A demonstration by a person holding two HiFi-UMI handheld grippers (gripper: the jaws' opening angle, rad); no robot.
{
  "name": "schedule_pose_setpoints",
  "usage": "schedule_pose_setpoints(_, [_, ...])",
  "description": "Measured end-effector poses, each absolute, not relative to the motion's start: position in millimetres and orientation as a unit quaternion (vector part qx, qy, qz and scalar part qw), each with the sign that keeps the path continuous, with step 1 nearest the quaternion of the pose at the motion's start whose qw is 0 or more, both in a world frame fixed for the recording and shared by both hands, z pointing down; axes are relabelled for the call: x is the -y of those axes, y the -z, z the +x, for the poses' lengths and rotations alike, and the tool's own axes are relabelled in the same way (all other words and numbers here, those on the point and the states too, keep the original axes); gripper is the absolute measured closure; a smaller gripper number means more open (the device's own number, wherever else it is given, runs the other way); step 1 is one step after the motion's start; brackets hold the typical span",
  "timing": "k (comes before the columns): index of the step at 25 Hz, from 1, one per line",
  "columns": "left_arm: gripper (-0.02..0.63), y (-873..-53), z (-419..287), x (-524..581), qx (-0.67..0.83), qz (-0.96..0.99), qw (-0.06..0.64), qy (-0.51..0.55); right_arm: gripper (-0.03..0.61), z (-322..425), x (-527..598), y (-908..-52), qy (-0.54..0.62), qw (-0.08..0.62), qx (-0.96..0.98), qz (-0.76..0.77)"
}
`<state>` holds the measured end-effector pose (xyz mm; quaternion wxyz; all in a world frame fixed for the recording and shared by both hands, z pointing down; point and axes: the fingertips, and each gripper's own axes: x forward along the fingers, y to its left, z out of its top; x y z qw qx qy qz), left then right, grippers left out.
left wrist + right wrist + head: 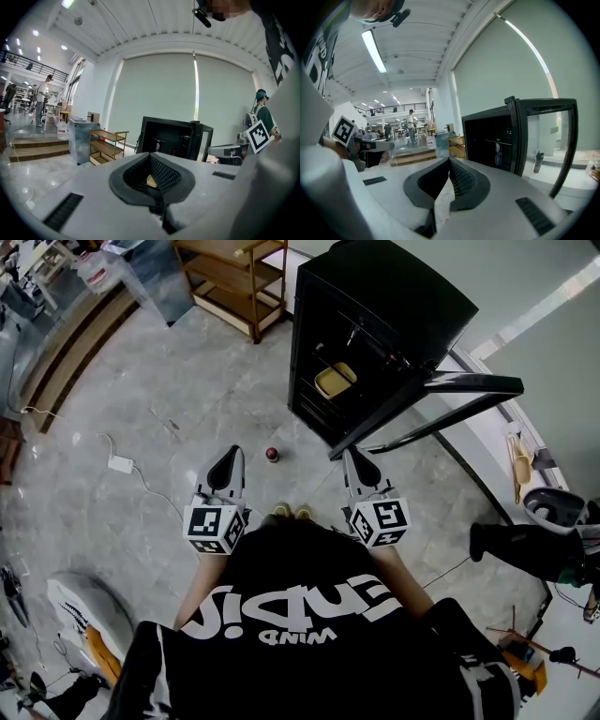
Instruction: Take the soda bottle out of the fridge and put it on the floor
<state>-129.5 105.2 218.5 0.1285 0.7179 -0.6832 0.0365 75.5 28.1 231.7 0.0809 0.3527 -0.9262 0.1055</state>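
The soda bottle (272, 455), small and dark with a red cap, stands on the grey floor in front of the black fridge (375, 296). The fridge door (450, 390) hangs open to the right. My left gripper (234, 452) hovers just left of the bottle, shut and empty. My right gripper (349, 454) is right of the bottle, below the door's edge, its jaws together with nothing in them. The left gripper (151, 157) points at the fridge (171, 138). The right gripper (450, 161) faces the fridge's dark inside (492, 143) and its door (543, 136).
A yellow object (335, 380) lies on a shelf inside the fridge. A wooden rack (234, 277) stands at the back left. A white adapter with its cable (122, 463) lies on the floor to the left. The person's shoes (292, 512) are just behind the bottle.
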Motion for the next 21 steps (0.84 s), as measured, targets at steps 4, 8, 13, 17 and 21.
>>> schedule_pose_setpoints(4, [0.606, -221.1, -129.5, -103.3, 0.685, 0.716, 0.132, -0.036, 0.554, 80.6, -23.6, -232.9, -0.108, 0.081, 0.924, 0.357])
schedule_pose_setpoints(8, [0.606, -223.0, -129.8, -101.7, 0.688, 0.712, 0.137, -0.033, 0.554, 81.8, -20.7, -231.8, -0.109, 0.079, 0.924, 0.357])
schedule_pose_setpoints(13, [0.606, -225.1, -128.7, -98.2, 0.688, 0.711, 0.143, -0.028, 0.554, 85.8, -17.3, -233.2, -0.109, 0.079, 0.923, 0.361])
schedule_pose_setpoints(17, [0.606, -223.7, -128.7, -96.8, 0.688, 0.711, 0.143, -0.028, 0.554, 87.6, -15.2, -233.6, -0.111, 0.08, 0.922, 0.363])
schedule_pose_setpoints(21, [0.606, -222.4, -130.6, -96.4, 0.689, 0.71, 0.144, -0.027, 0.554, 88.2, -14.4, -231.9, -0.111, 0.08, 0.921, 0.365])
